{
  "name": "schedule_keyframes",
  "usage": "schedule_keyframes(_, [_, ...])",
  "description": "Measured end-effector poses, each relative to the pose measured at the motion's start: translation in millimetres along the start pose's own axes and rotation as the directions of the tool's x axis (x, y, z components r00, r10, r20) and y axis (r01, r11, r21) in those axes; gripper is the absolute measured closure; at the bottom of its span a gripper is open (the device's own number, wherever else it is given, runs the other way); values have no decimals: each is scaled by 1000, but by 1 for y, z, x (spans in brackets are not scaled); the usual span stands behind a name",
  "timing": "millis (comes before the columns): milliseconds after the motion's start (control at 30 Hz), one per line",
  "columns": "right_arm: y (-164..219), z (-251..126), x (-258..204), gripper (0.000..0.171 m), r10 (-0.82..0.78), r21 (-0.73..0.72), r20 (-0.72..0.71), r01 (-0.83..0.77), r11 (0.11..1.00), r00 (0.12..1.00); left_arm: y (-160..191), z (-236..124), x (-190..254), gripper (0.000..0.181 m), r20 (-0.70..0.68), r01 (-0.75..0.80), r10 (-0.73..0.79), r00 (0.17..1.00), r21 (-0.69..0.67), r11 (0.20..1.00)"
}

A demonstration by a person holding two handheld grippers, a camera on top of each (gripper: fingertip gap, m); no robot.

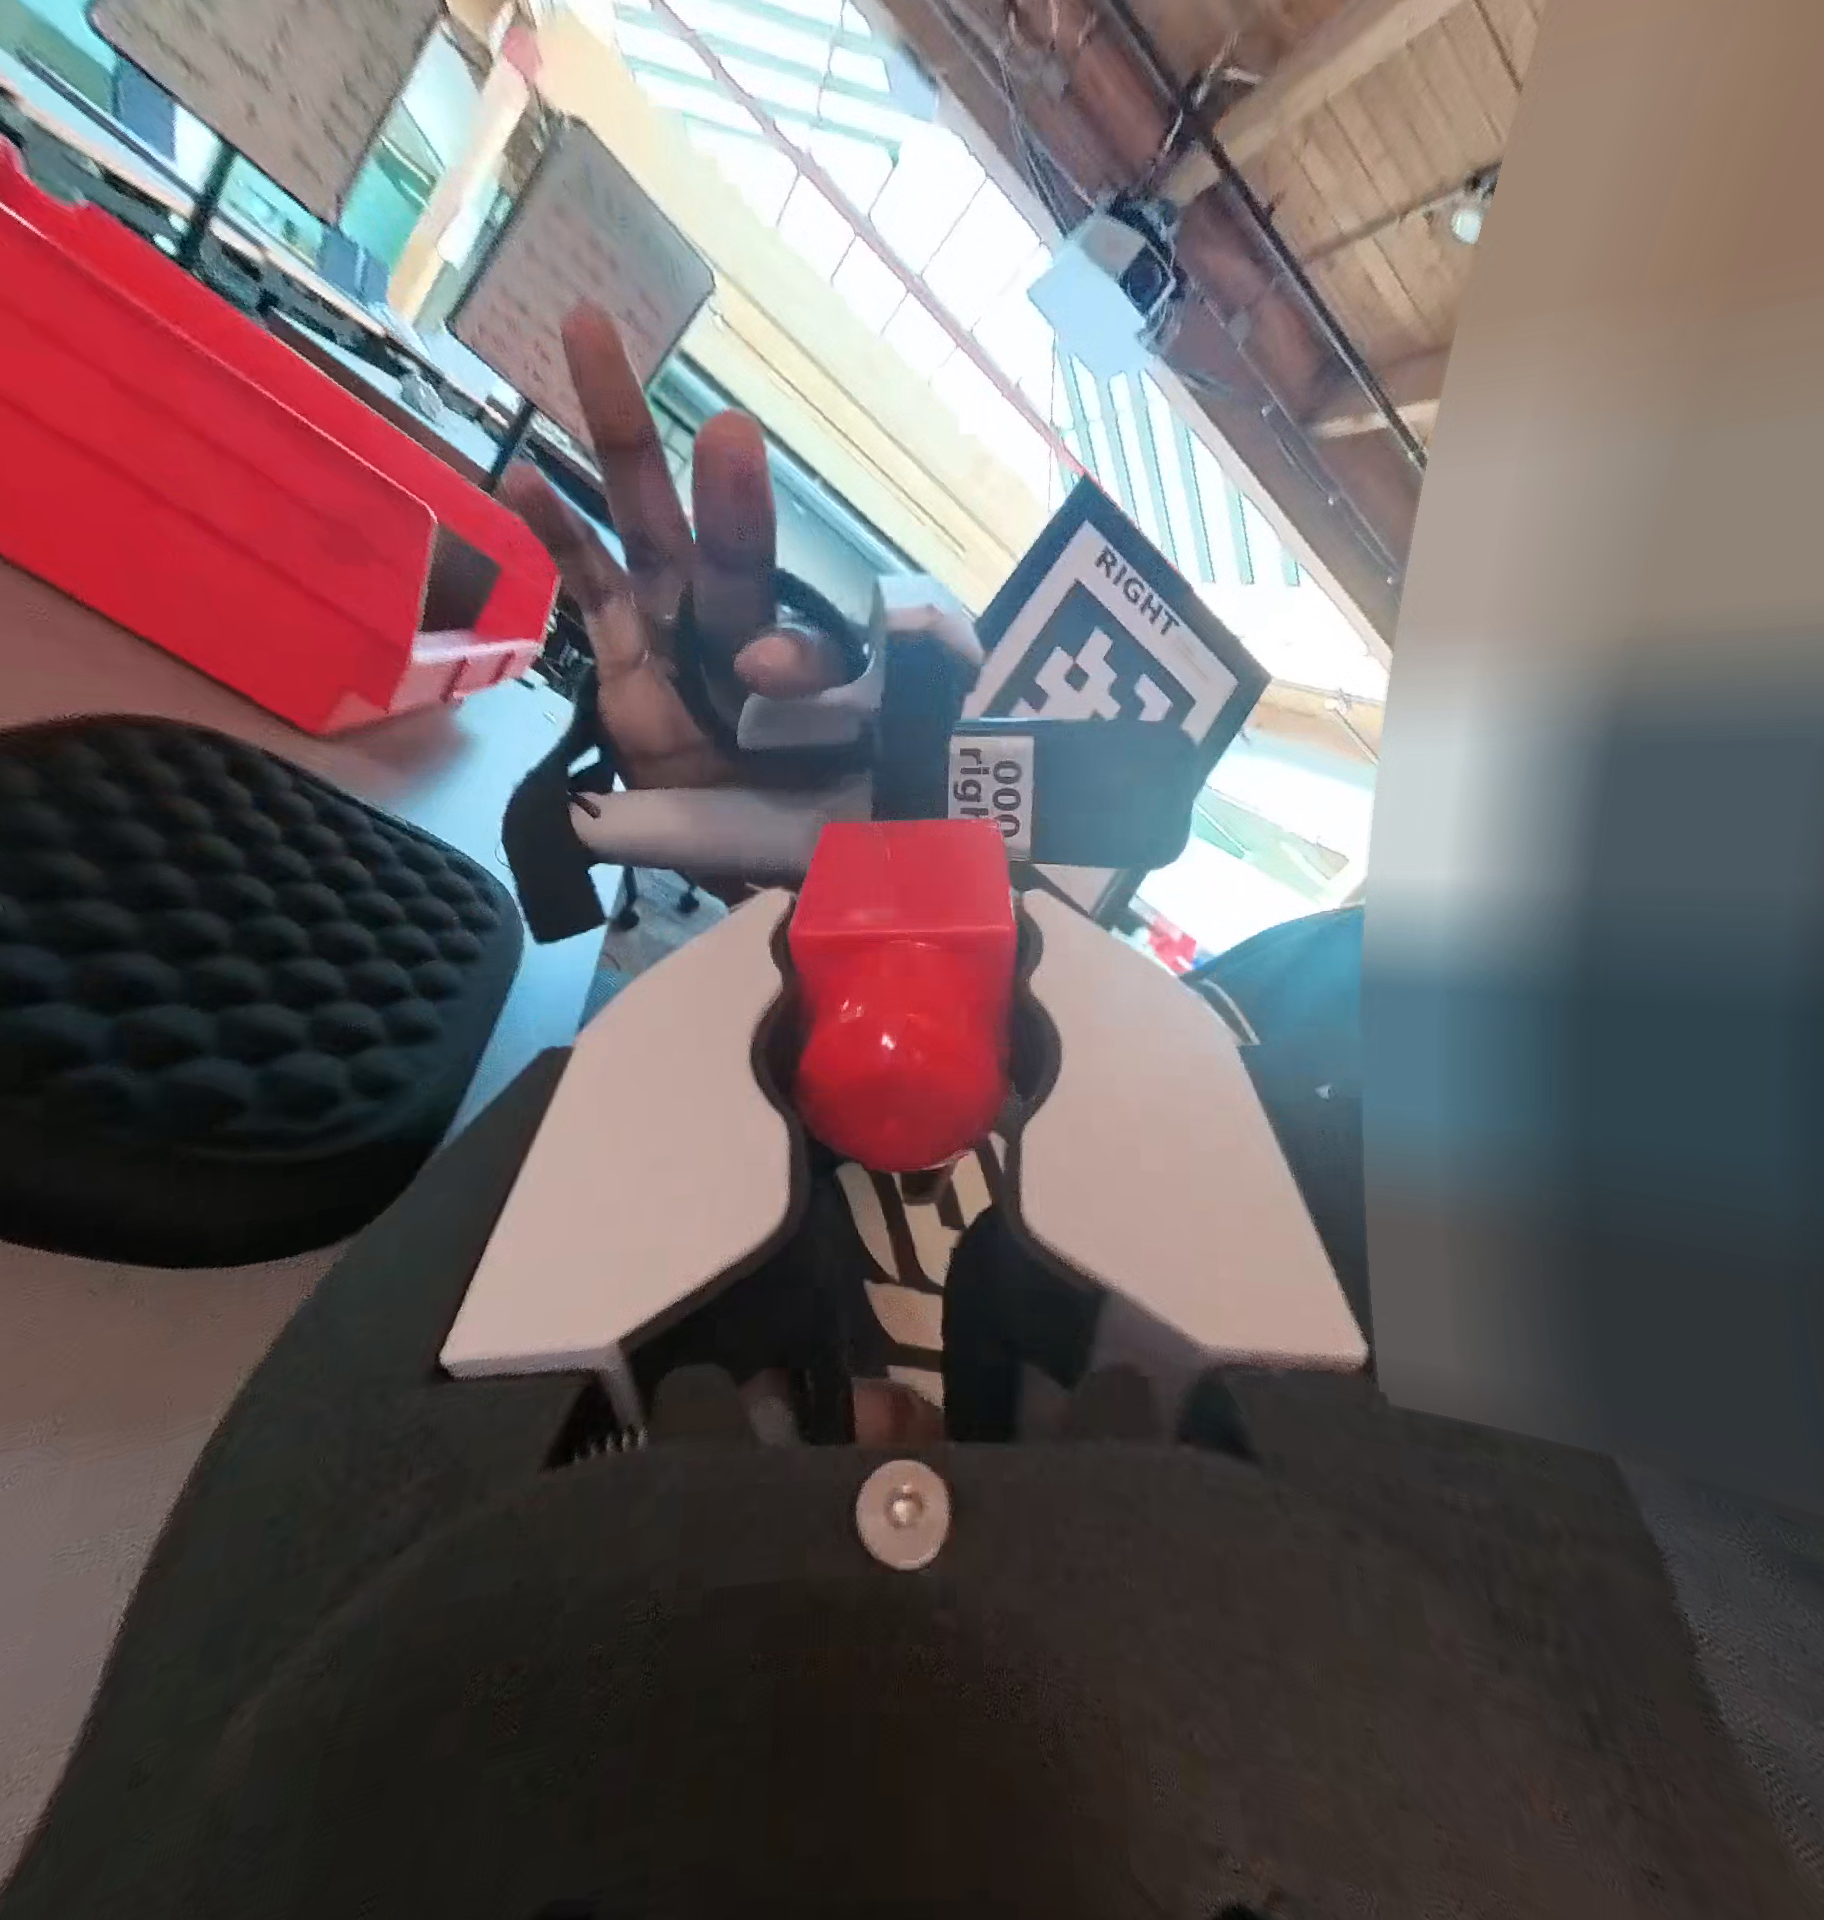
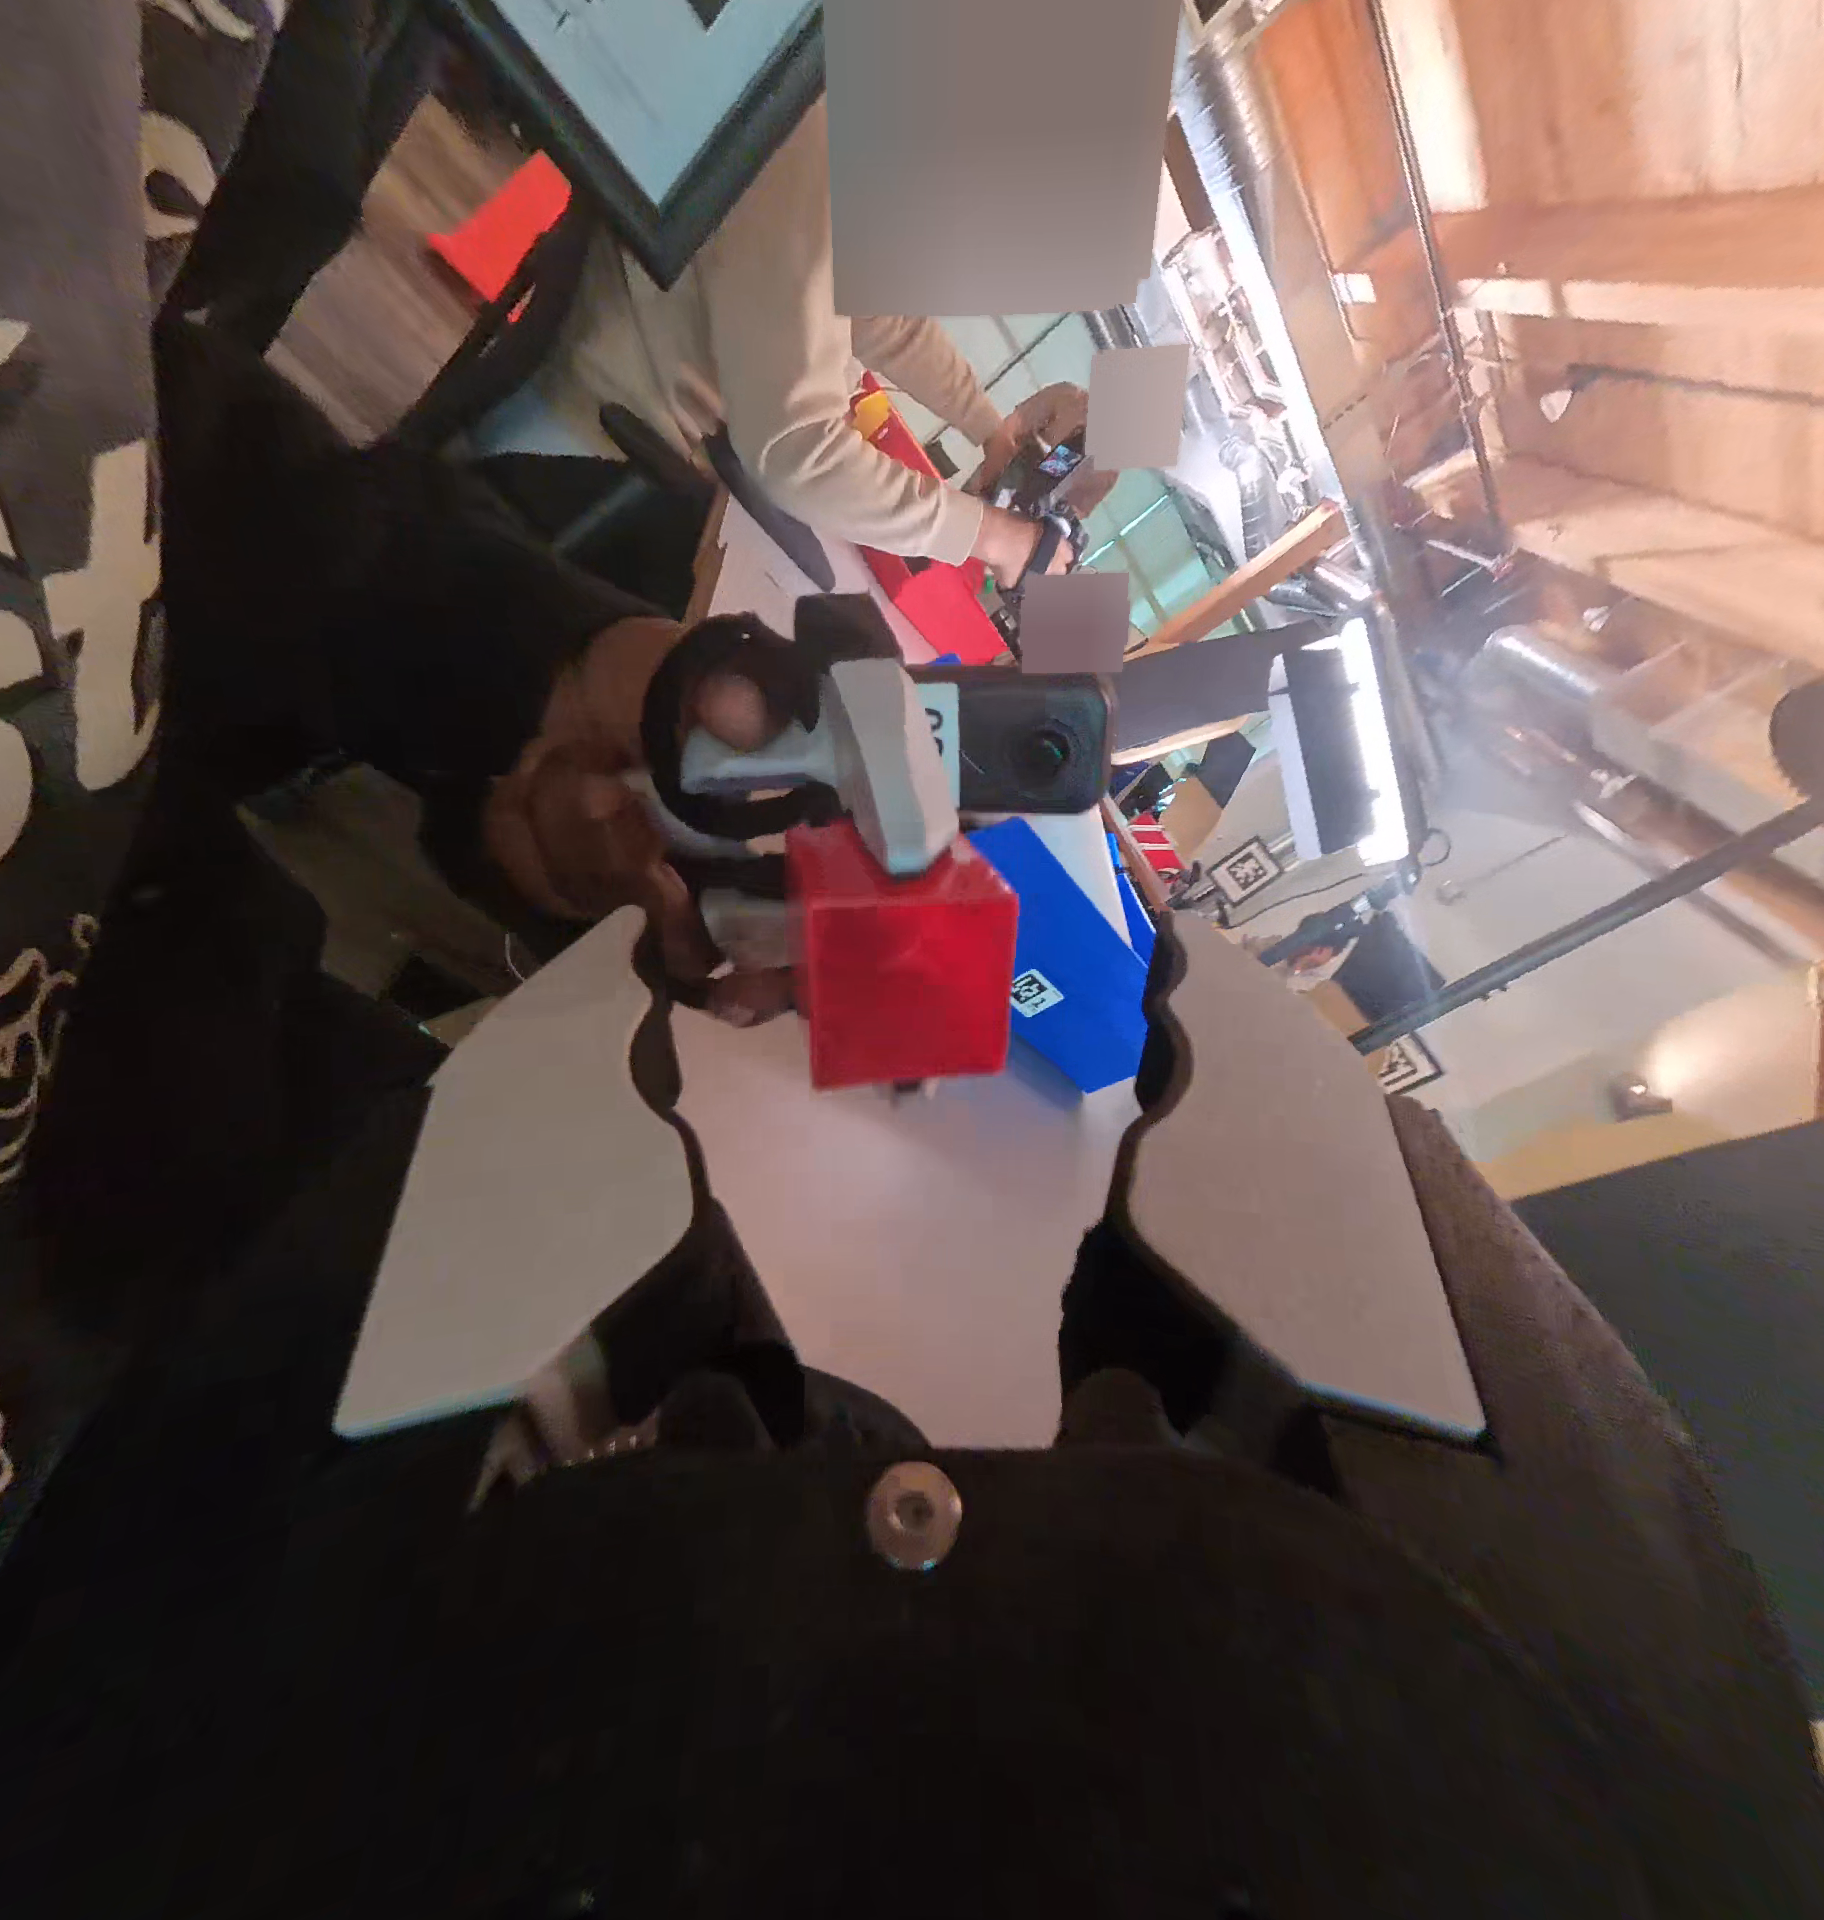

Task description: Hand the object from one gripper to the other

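A red block (image 1: 903, 997) with a square end and a rounded end sits clamped between the grey fingers (image 1: 659, 1122) of my left gripper (image 1: 903, 914), which is shut on it. The right gripper (image 1: 742, 831) faces it just beyond, with a hand spread open on its handle. In the right wrist view the red block (image 2: 903, 966) hangs ahead between the tips of my right gripper (image 2: 903, 935), whose jaws stand wide open and clear of the block. The left gripper (image 2: 887, 779) holds the block from above there.
A red bin (image 1: 160, 468) and a black bumpy cushion (image 1: 191, 987) lie on the table to the left. A blue box (image 2: 1074, 977) stands on the pale table (image 2: 887, 1247) behind the block. A person in a beige sleeve (image 2: 835, 416) works farther back. Left and right tips are no more than a few centimetres apart.
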State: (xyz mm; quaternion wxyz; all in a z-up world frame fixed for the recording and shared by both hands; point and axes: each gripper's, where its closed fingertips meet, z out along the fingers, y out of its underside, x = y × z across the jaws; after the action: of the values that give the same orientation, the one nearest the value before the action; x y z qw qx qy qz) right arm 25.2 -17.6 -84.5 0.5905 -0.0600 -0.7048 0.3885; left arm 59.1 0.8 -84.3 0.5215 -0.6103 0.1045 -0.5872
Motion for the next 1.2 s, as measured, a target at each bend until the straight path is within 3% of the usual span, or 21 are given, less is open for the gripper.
schedule_keyframes(100, [0,6,-7,97,-69,-25,10,69,997,998,10,5,6,145,-50,37,-40,998,-54,998])
schedule_keyframes(200, [2,9,-11,126,-126,-51,12,126,991,992,10,7,7,145,-60,40,-43,997,-50,998])
schedule_keyframes(233, [2,10,-10,127,-124,-56,11,124,991,992,9,6,8,145,-64,29,-32,997,-45,999])
schedule_keyframes(333, [-2,7,-4,129,-47,-42,1,47,998,999,-10,1,10,117,-41,-100,104,994,76,992])
schedule_keyframes(400, [-1,3,10,129,87,-39,-43,-89,995,995,-27,-7,9,98,88,-324,313,946,181,928])
schedule_keyframes(467, [5,-1,21,129,300,-52,-55,-303,952,952,-37,-15,8,83,276,-638,588,760,149,755])
schedule_keyframes(533, [8,-4,23,129,548,-59,-17,-548,834,836,-40,-20,1,82,413,-865,800,436,-53,499])
schedule_keyframes(600, [8,-5,20,129,762,-92,48,-757,647,646,-34,-21,-6,83,398,-925,907,139,-275,263])
schedule_keyframes(667, [6,-4,14,129,898,-135,109,-889,438,426,-28,-17,-9,84,344,-917,939,-22,-381,118])
schedule_keyframes(767, [-5,-4,4,129,957,-194,239,-958,213,165,-21,-9,-6,89,302,-910,943,-138,-416,0])
schedule_keyframes(833, [-10,-3,0,129,952,-213,295,-966,144,76,-20,-7,-7,96,271,-881,933,-238,-464,-90])
schedule_keyframes(933, [-10,1,-6,128,950,-243,310,-964,112,32,-15,-2,-8,104,225,-849,921,-319,-499,-172])
schedule_keyframes(1067, [-11,5,-16,128,949,-288,315,-951,110,14,-10,3,-10,115,213,-850,926,-310,-499,-170])
schedule_keyframes(1133, [-12,6,-20,128,949,-307,317,-945,110,7,-10,2,-9,137,212,-847,924,-319,-500,-178])
schedule_keyframes(1200, [-13,7,-19,128,946,-300,324,-948,107,4,-9,2,-8,142,222,-858,931,-290,-490,-151])
